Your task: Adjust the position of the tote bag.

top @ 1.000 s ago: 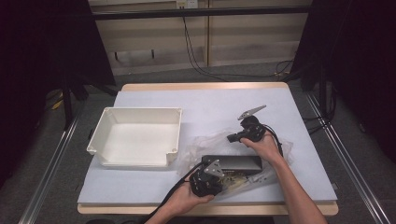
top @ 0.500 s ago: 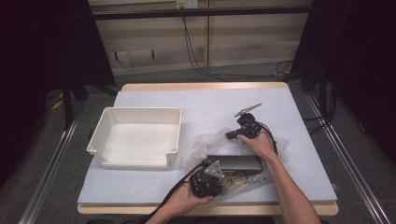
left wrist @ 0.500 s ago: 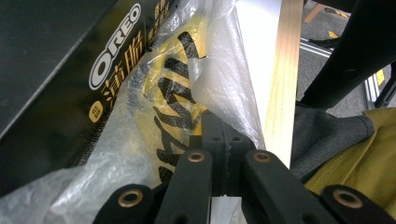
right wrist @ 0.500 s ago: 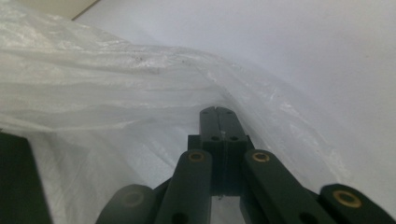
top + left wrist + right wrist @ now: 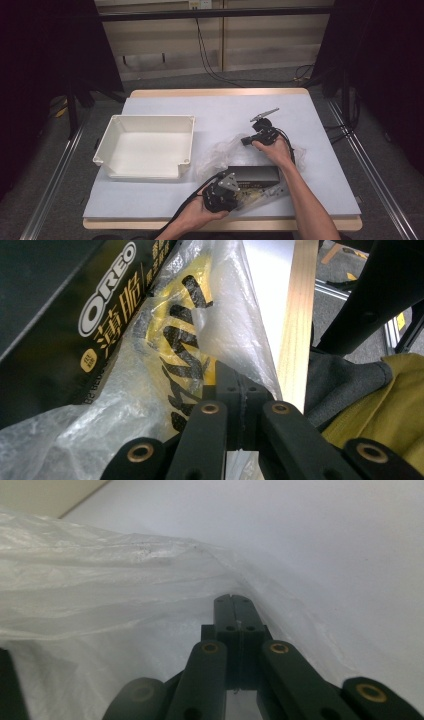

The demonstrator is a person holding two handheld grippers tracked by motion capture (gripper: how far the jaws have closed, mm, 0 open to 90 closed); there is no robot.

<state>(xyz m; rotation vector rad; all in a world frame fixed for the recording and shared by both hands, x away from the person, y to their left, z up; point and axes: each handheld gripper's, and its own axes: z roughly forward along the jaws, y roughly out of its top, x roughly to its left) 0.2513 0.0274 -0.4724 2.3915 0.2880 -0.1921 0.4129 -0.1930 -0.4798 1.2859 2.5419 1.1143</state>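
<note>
A clear plastic bag (image 5: 220,152) lies at the table's near right with a black Oreo box (image 5: 255,175) inside it. In the left gripper view the box (image 5: 60,315) shows through the crinkled bag (image 5: 150,390), which carries yellow and black print. My left gripper (image 5: 239,196) sits by the front edge, and its jaws (image 5: 235,385) are shut on the bag's film. My right gripper (image 5: 246,141) is beyond the box, shut on the bag's far edge. In the right gripper view, film (image 5: 100,590) drapes around that gripper (image 5: 234,600).
A white rectangular tray (image 5: 145,121) stands open on the table's left half. The wooden front edge (image 5: 297,315) of the table runs just past the left gripper. Cables trail from both grippers; more hang behind the table.
My right gripper has shifted slightly away and to the left, taking the bag's edge with it. The left gripper has stayed put.
</note>
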